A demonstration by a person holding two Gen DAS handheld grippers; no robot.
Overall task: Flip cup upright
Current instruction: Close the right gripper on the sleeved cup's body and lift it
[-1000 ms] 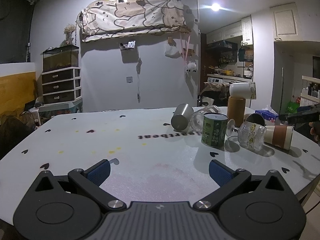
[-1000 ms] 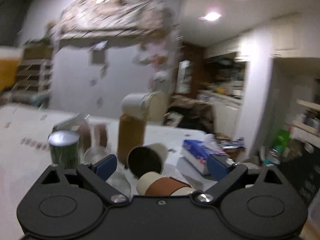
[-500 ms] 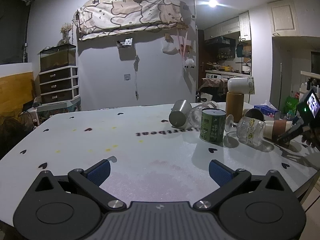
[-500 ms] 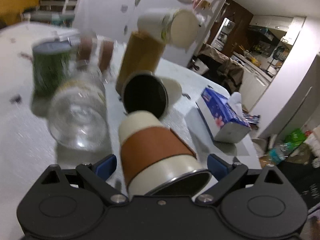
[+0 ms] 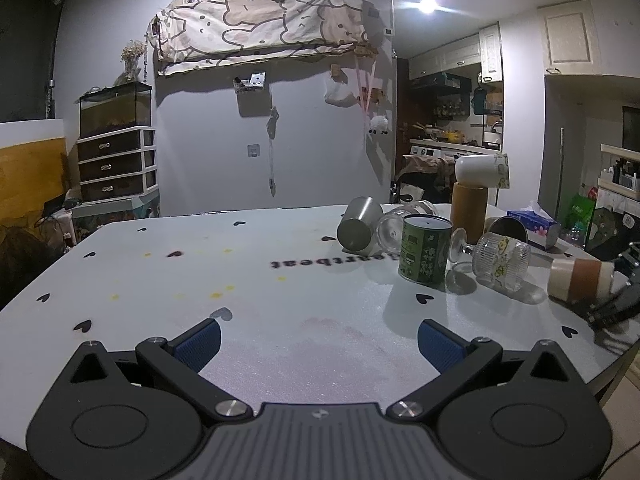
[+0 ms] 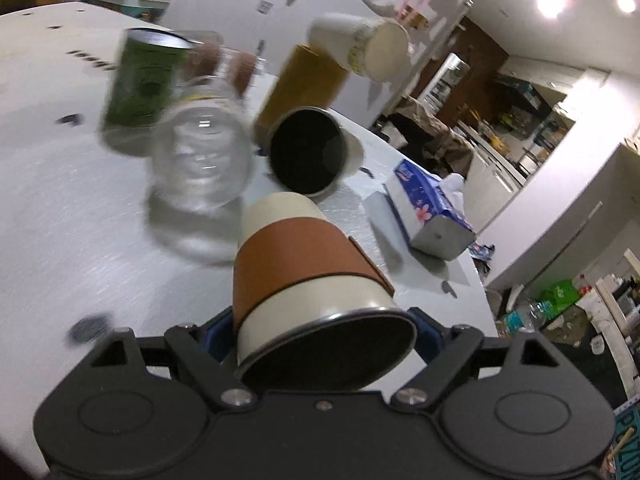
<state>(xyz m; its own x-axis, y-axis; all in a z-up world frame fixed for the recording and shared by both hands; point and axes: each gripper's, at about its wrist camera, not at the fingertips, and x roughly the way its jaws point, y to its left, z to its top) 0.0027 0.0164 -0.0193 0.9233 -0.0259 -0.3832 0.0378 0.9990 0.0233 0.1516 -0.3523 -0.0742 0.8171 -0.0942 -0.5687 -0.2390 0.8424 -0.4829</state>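
Cup (image 6: 308, 280) seemingly pinched by right gripper (image 6: 320, 332); left gripper (image 5: 318, 340) empty.

Cream cup (image 6: 304, 264), brown sleeve; green can (image 5: 425, 249)

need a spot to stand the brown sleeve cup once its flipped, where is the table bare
Bare: the wide stretch of table left of the green can, reaching the left gripper, and the near strip in front of the can. Crowded: the cluster of can, steel cup, lying glass and tissue box around the sleeve cup.
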